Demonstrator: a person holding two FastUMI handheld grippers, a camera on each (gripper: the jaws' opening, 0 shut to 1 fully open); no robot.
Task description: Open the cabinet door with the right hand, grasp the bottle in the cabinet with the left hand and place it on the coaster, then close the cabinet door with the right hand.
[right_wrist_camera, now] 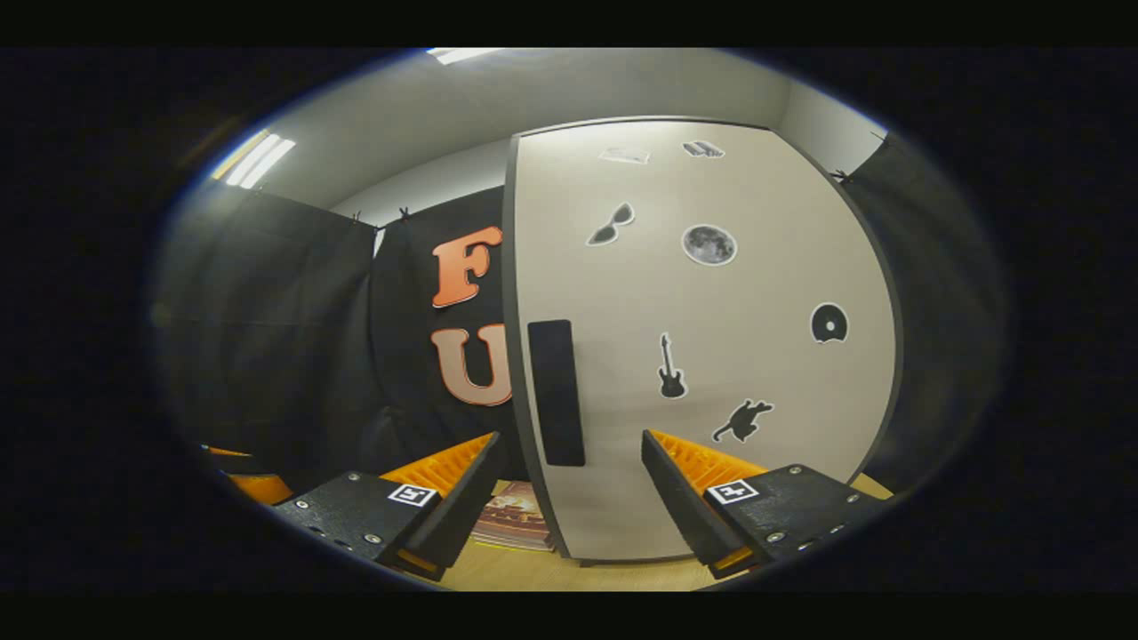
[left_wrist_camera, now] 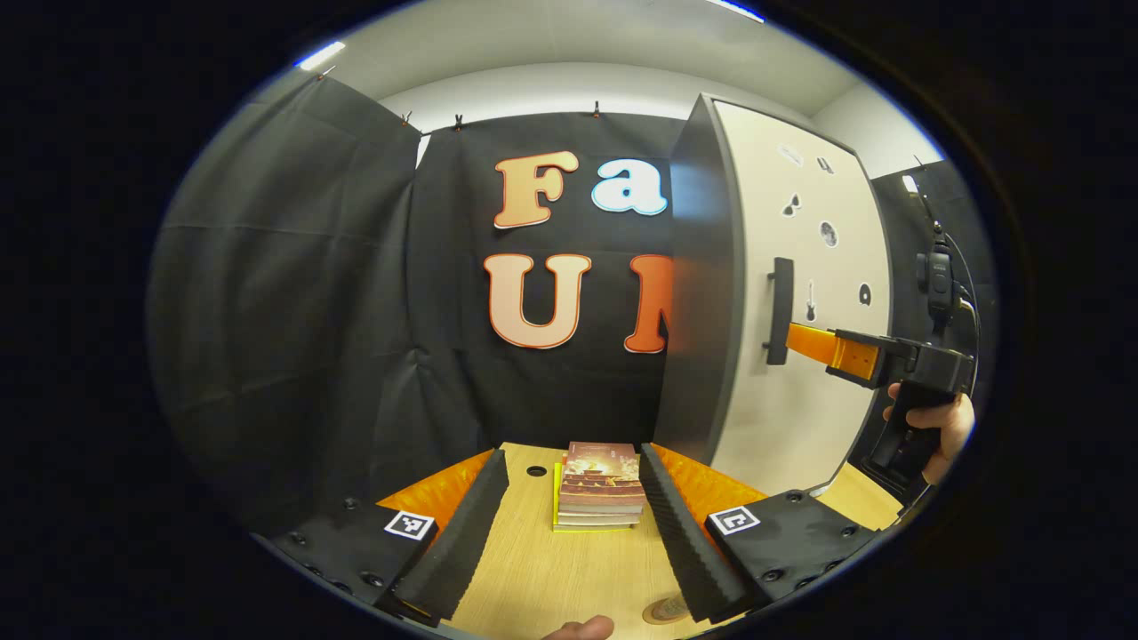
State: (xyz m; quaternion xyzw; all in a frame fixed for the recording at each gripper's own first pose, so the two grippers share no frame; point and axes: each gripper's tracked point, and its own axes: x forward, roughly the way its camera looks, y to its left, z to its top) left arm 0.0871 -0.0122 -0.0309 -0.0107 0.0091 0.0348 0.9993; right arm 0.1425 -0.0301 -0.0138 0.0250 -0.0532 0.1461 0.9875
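The cabinet [left_wrist_camera: 800, 222] stands at the right of the table, its pale door [right_wrist_camera: 711, 356] shut and dotted with small stickers. A dark vertical handle [right_wrist_camera: 556, 391] sits near the door's left edge. My right gripper [right_wrist_camera: 569, 480] is open, its fingers on either side of the handle's lower end. In the left gripper view a hand holds the right gripper [left_wrist_camera: 800, 340] with its fingertips at the handle [left_wrist_camera: 780, 311]. My left gripper [left_wrist_camera: 573, 458] hangs open over the wooden table [left_wrist_camera: 533, 578], nothing in it. The coaster [left_wrist_camera: 667, 609] peeks out by its right finger. The bottle is hidden.
A stack of books [left_wrist_camera: 600, 489] lies on the table ahead of the left gripper, just left of the cabinet. Black cloth walls close in the back and left. A fingertip [left_wrist_camera: 582, 628] shows at the bottom edge.
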